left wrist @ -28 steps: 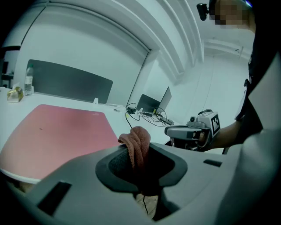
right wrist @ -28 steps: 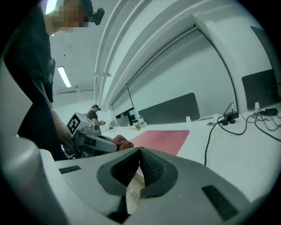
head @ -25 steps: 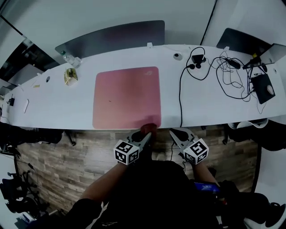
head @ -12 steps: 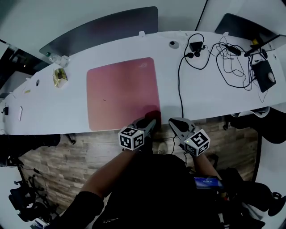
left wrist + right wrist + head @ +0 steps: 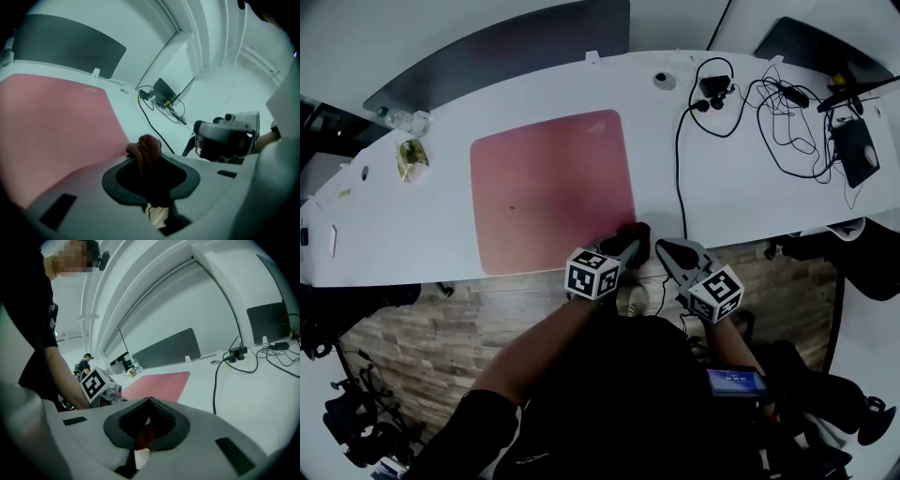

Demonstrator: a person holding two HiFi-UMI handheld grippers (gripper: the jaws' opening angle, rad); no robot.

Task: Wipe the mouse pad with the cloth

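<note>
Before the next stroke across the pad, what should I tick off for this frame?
1. Cloth clamped in left gripper: ok.
2. Cloth at the mouse pad's near right corner: ok.
3. Cloth pressing on the pad: cannot tell.
4. Nothing standing on the pad: ok.
5. Right gripper shut, empty, off the pad: ok.
6. Black cable lying beside the pad, not on it: ok.

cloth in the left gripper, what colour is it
The cloth is reddish-brown, seen best in the left gripper view.
</note>
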